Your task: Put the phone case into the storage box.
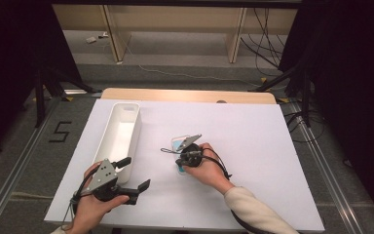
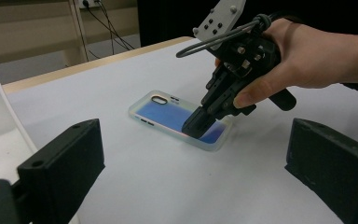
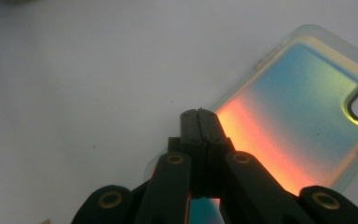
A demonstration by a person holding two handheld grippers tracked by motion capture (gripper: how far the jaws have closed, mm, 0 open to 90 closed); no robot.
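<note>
Left gripper view shows the right hand-held gripper [image 2: 199, 125] with jaws pressed together, tips down on the near end of the iridescent phone case [image 2: 168, 116], which lies flat on the counter [image 2: 261, 186]. It seems to push rather than pinch; nothing is lifted yet. The white bin [image 1: 119, 134] looks empty, so any placing remains. High view adds the left hand-held gripper [image 1: 135, 174], spread wide, idle beside the bin.

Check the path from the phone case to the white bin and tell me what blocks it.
Nothing visible blocks it. The phone case lies flat on the white table sheet, the shut right gripper bearing on it. Bare sheet lies between it and the white bin; the open left gripper sits nearer the person.
</note>
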